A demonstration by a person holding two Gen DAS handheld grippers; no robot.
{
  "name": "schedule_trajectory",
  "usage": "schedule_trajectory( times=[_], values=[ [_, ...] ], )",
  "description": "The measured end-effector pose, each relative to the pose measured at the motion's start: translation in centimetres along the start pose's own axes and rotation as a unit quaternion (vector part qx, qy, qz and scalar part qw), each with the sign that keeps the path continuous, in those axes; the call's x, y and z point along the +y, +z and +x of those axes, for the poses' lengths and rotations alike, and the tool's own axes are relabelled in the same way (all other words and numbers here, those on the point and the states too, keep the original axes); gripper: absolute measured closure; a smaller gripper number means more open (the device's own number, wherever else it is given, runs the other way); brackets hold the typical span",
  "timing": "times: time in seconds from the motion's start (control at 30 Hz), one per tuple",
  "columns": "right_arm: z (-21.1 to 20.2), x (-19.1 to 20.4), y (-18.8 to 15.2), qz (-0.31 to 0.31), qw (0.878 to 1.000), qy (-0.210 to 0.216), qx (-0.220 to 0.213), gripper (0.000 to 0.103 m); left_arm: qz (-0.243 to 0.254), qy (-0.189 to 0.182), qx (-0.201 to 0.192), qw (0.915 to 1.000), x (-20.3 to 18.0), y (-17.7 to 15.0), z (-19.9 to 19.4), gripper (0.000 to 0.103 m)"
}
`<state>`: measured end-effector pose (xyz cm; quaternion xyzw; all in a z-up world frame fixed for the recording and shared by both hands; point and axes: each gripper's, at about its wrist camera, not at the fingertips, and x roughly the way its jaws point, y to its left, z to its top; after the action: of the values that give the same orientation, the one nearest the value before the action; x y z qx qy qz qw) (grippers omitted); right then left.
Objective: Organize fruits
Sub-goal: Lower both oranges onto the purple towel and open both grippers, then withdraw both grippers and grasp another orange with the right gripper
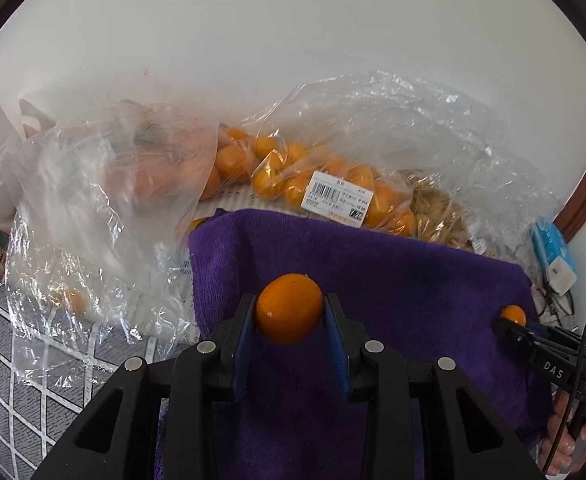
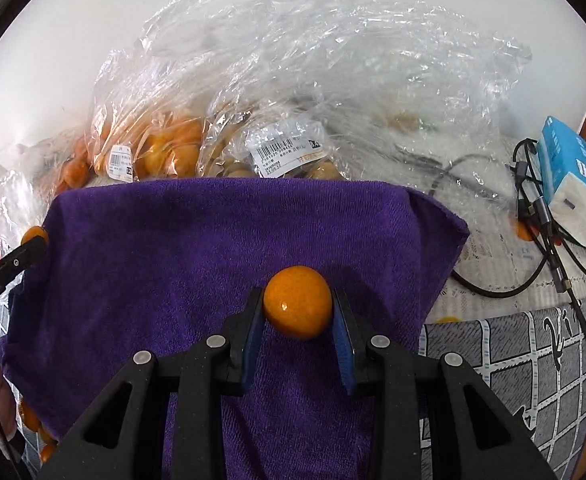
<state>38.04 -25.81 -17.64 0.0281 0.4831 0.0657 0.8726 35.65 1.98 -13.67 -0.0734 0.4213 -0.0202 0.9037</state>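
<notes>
I see each gripper, left (image 1: 289,312) and right (image 2: 298,305), clamping a kumquat; "DAS" printed on right gripper; bag labels unreadable.

Left tool (image 1: 289,312), right tool (image 2: 298,304): black frames, blue pads, silver screws; white lettering, possibly "DAS"; bare-skinned fingers.

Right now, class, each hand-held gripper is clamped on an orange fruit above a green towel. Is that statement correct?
Not quite: the towel is purple, not green, as the right wrist view shows. The rest stands: the left hand-held gripper grips one orange fruit, and the right hand-held gripper grips another orange fruit, both above that towel.
</notes>
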Motion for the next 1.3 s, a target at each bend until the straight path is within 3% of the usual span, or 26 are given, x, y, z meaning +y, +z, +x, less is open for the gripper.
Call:
schedule_trajectory(
  times=[0.3, 0.37, 0.43, 0.57, 0.87, 1.03, 1.2, 1.3],
  values=[
    [0.1, 0.3, 0.0, -0.006, 1.000, 0.001, -0.001, 0.069, 0.004, 0.007, 0.029, 0.9996, -0.2, -0.6, 1.4, 0.071],
    [-0.3, 0.2, 0.0, -0.008, 1.000, 0.005, -0.004, 0.062, 0.005, 0.006, 0.032, 0.9995, -0.3, -0.7, 1.5, 0.071],
    [-0.7, 0.1, 0.1, -0.008, 1.000, 0.007, -0.009, 0.047, 0.008, 0.006, 0.032, 0.9994, -0.4, -0.7, 1.6, 0.071],
    [-1.9, -0.2, 0.3, -0.008, 1.000, 0.006, -0.026, 0.037, 0.020, 0.008, 0.023, 0.9995, -0.9, -0.5, 1.2, 0.062],
    [-6.2, -0.3, 0.8, 0.016, 0.996, -0.009, -0.086, 0.037, 0.012, -0.002, -0.029, 0.9995, -0.8, 0.5, -2.8, 0.059],
    [-10.1, 1.3, -0.1, 0.009, 0.989, -0.059, -0.136, 0.037, 0.023, -0.007, -0.077, 0.9967, -1.2, 1.4, -7.2, 0.059],
    [-12.7, 2.3, -2.7, -0.009, 0.994, -0.041, -0.106, 0.037, 0.022, -0.038, -0.100, 0.9940, -1.3, 0.9, -11.7, 0.059],
    [-13.9, 3.4, -5.3, -0.026, 0.992, -0.049, -0.109, 0.037, 0.030, -0.032, -0.101, 0.9939, -1.1, -0.5, -13.4, 0.059]
  ],
)
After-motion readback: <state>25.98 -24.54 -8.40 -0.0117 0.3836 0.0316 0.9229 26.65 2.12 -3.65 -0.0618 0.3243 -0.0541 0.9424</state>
